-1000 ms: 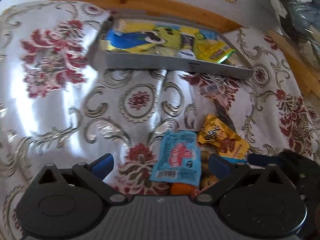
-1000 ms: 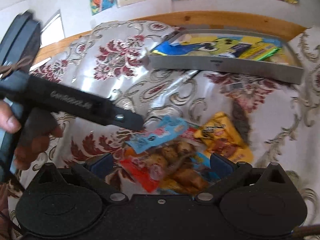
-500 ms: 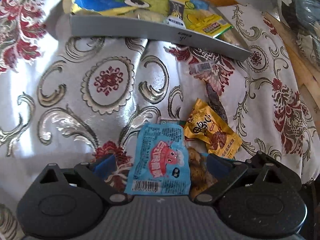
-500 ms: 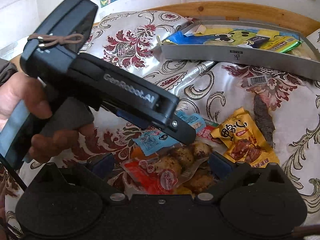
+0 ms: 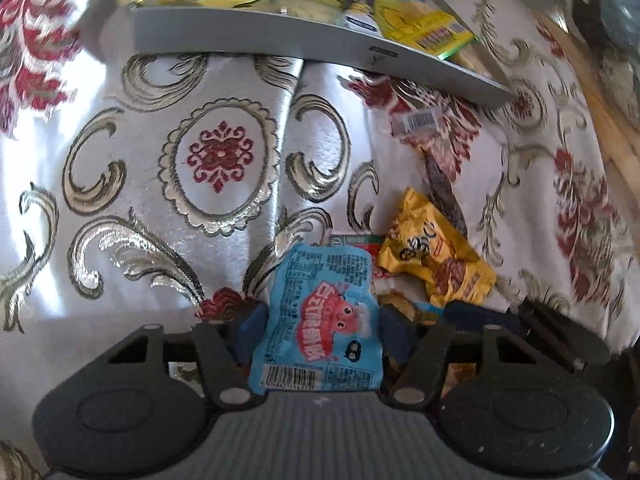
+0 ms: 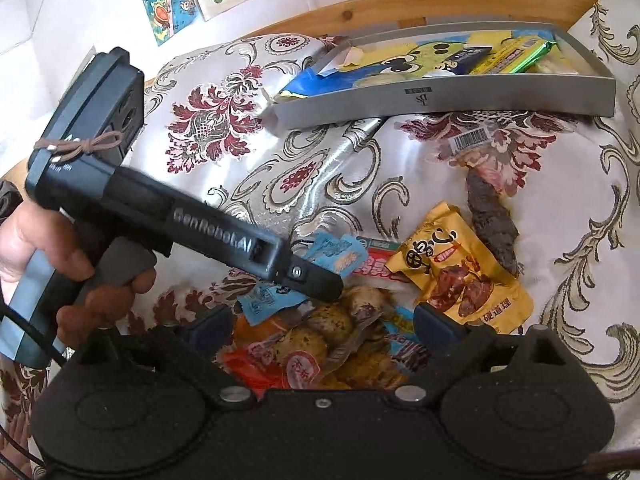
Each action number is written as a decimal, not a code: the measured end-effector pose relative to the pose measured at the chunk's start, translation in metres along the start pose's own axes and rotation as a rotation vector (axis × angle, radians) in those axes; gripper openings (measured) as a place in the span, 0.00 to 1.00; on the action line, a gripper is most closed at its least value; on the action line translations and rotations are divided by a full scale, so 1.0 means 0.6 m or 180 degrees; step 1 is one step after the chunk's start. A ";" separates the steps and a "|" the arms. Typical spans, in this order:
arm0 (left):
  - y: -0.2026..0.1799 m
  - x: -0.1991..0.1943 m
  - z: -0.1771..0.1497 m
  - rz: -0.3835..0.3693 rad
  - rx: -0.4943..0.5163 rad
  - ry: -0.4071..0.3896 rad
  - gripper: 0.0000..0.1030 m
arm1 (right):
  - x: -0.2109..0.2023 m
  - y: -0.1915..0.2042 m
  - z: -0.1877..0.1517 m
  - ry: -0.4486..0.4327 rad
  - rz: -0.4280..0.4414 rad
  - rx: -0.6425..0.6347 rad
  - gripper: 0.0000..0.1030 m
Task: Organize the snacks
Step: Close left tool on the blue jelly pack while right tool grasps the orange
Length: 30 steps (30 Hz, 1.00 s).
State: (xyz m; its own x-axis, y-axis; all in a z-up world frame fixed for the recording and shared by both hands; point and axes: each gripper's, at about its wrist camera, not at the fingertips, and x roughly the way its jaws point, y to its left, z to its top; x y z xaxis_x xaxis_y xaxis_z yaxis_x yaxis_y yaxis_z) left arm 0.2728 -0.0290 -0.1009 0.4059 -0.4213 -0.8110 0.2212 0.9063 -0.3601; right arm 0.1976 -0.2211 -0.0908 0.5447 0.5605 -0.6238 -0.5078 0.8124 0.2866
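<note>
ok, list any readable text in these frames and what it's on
"GenRobot.AI": side of the left claw.
Logo mark on the grey tray: too small to read.
Blue packet, yellow packet: printed characters, not legible enough to quote.
Barcode sticker: digits too small.

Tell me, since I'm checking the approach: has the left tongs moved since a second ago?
Yes. The left tongs moved forward toward the grey tray, which now looms nearer, and closed around the blue packet.
</note>
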 end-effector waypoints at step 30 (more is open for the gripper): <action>0.063 -0.109 -0.115 0.0255 -0.0973 -0.0600 0.59 | 0.008 0.073 -0.015 -0.0009 0.0024 -0.0921 0.86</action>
State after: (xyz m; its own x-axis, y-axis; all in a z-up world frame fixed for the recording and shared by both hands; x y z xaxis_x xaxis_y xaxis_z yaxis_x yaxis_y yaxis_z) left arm 0.1932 0.0351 -0.0931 0.5738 -0.3216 -0.7532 -0.0816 0.8927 -0.4433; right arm 0.1720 -0.1844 -0.0881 0.5418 0.5671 -0.6203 -0.6809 0.7289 0.0716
